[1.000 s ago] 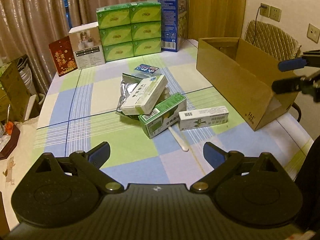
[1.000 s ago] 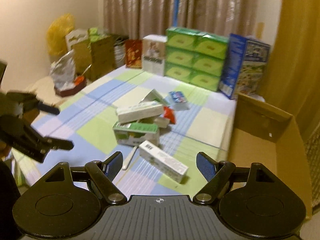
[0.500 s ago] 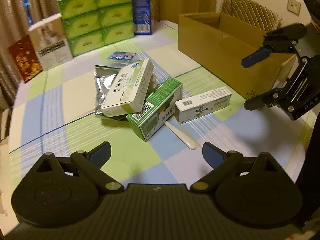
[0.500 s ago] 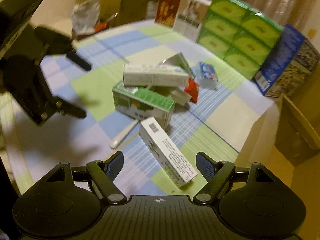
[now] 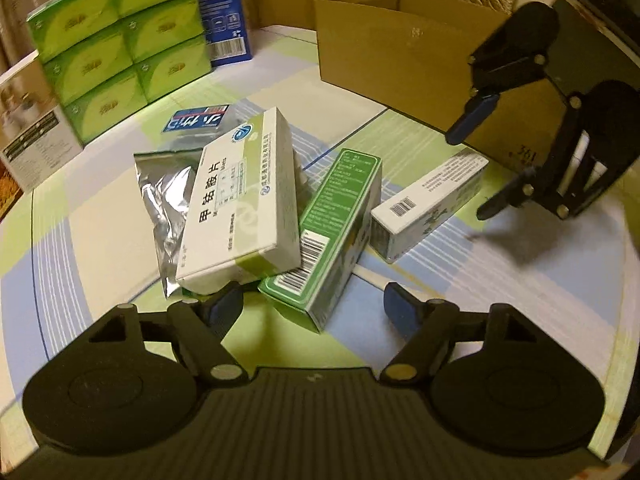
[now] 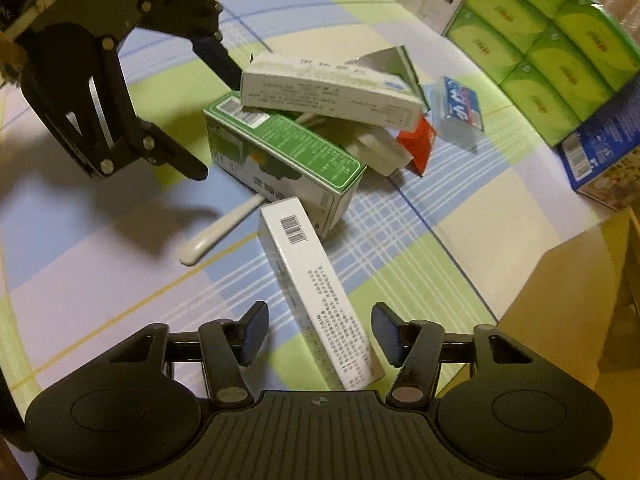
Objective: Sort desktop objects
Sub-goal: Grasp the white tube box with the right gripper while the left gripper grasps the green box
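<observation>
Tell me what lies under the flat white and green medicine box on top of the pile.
The flat white and green medicine box rests on a crinkled silver foil pouch and leans on the green carton. A white block and red packet show beneath; anything else is covered.

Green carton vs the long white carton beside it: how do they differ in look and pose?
The green carton has a green top and looks bulkier; the long white carton is white and slimmer. The green carton carries the flat white medicine box leaning on it; the long white carton bears nothing. The green carton lies ahead of the left gripper; the long white carton lies between the right gripper's closing jaws, untouched. Both show barcodes and lie lengthwise on the tablecloth.
</observation>
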A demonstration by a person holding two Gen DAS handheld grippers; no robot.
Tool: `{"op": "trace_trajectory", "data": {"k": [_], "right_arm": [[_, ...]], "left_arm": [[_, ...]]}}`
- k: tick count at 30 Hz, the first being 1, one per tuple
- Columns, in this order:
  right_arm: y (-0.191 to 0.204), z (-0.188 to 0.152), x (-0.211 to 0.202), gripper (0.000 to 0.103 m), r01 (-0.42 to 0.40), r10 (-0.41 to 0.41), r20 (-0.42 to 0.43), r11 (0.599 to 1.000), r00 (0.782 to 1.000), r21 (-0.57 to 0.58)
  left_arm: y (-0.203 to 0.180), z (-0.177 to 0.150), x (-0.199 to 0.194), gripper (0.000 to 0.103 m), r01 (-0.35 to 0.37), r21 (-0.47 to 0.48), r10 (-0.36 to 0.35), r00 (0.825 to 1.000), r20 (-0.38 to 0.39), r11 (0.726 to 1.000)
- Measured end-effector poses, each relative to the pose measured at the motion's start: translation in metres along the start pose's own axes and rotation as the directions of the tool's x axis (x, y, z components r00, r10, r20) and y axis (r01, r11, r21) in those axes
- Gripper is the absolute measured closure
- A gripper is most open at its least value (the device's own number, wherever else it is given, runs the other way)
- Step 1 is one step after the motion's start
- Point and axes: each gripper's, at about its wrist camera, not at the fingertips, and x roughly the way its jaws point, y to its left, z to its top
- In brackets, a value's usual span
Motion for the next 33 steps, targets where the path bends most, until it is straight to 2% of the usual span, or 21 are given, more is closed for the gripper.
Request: {"op": "trace_trajectory", "data": {"k": [4, 6, 11, 13, 20, 26, 28, 33], "right_arm": [[-0.004, 0.003, 0.015, 0.057, -0.018, 0.020, -0.041, 0.999, 0.999, 0.034], [-0.002, 0.003, 0.017, 0.068, -0.010, 0.012, -0.059, 0.999, 0.998, 0.039], [0.002, 0.000, 0.009, 0.080, -0.016, 0.022, -0.071, 0.996, 0.997, 0.085], [0.006, -0.004, 0.003, 0.080, -0.011, 0.019, -0.072, 0.993, 0.997, 0.114], [0.028, -0.031, -0.022, 0.080, -0.016, 0.032, -0.046, 0.949, 0.998, 0.316], [0.048, -0.057, -0.042, 0.080, -0.037, 0.040, 0.005, 0.859, 0.999, 0.511], [0.056, -0.065, -0.046, 0.080, -0.057, 0.051, 0.025, 0.839, 0.998, 0.541], [0.073, -0.075, -0.051, 0.079, -0.053, 0.016, 0.070, 0.827, 0.997, 0.560]], "left_arm": [[0.006, 0.002, 0.005, 0.035, 0.039, 0.006, -0.039, 0.999, -0.001, 0.999], [0.007, 0.003, 0.007, 0.042, 0.043, -0.004, -0.043, 0.999, -0.003, 0.999], [0.002, 0.006, 0.007, 0.071, 0.055, -0.026, -0.055, 0.998, -0.014, 0.998], [-0.003, 0.005, 0.005, 0.078, 0.053, -0.046, -0.054, 0.998, -0.033, 0.998], [-0.035, -0.001, -0.018, 0.078, -0.012, -0.131, -0.002, 0.995, -0.100, 0.991], [-0.062, -0.021, -0.045, 0.078, -0.067, -0.233, 0.037, 0.991, -0.132, 0.970], [-0.072, -0.030, -0.053, 0.078, -0.074, -0.266, 0.039, 0.990, -0.134, 0.961], [-0.102, -0.052, -0.070, 0.078, -0.106, -0.330, 0.068, 0.990, -0.124, 0.938]]}}
